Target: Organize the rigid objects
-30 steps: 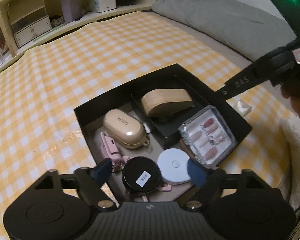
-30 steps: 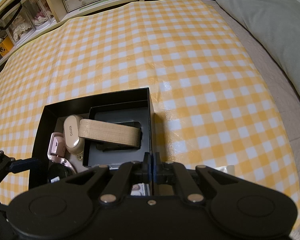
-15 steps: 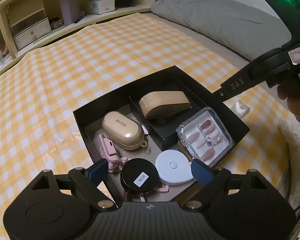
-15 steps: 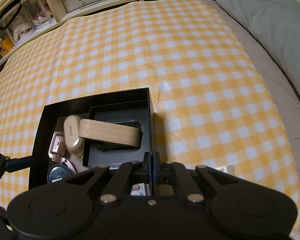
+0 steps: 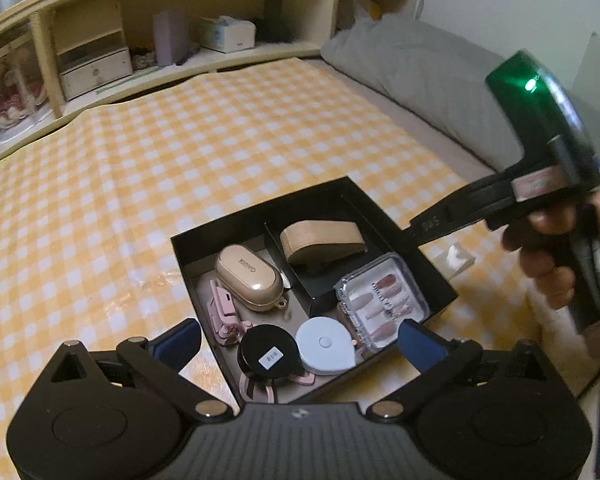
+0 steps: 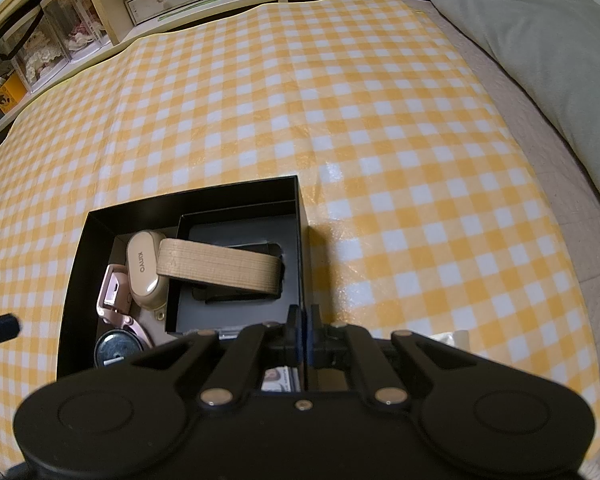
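Note:
A black box (image 5: 440, 276) sits on the yellow checked cloth. It holds a beige KINYO case (image 5: 249, 272), a tan wooden block (image 5: 322, 237) in a smaller black tray, a clear nail case (image 5: 382, 300), a white round tape (image 5: 325, 345), a black round jar (image 5: 269, 354) and a pink gadget (image 5: 224, 312). My left gripper (image 5: 300, 342) is open and empty, above the box's near edge. My right gripper (image 6: 303, 330) is shut on the box's right wall (image 6: 300, 240); it also shows in the left wrist view (image 5: 416, 230).
A small clear wrapper (image 5: 458, 258) lies on the cloth right of the box. A grey pillow (image 6: 540, 40) lies at the far right. Wooden shelves (image 5: 100, 56) with drawers, a tissue box and jars run along the back.
My left gripper has drawn back and up from the box, and its fingers have spread wider. My right gripper has stayed shut on the box wall.

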Tool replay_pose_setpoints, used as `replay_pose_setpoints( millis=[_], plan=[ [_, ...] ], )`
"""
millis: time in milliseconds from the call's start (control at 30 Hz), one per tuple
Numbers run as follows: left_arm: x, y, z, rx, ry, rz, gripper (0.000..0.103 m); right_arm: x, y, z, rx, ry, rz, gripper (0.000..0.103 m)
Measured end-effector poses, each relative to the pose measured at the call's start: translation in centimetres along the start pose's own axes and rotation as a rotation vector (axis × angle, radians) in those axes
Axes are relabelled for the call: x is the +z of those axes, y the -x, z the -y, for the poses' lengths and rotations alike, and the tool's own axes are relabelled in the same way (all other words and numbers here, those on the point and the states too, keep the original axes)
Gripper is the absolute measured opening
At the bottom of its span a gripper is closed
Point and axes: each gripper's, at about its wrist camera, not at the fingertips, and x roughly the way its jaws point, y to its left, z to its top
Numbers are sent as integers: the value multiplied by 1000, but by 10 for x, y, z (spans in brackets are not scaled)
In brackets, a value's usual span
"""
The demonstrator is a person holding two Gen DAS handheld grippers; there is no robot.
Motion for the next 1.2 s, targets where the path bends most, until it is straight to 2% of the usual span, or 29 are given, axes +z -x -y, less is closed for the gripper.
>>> replay_pose_setpoints(
  millis=[333,567,800,967,1067,1167,1200],
  plan=[
    [-11,44,1,53,133,45,103,0,0,0,-1,1,0,3],
    [-29,68,9,151,184,56,103,0,0,0,-3,3,0,3],
    [-53,89,13,139,249,75,103,-1,-1,-2,-12,15,0,3],
    [-64,100,12,177,265,107,103,-2,2,-3,-15,17,7,3],
    [-68,103,9,191,269,120,103,-3,16,-5,-14,0,28,6],
    [-69,108,7,205,273,141,103,-10,43,-9,-12,-24,74,27],
    [-69,110,7,209,273,148,103,-13,54,-11,-2,-33,91,29]
  ],
)
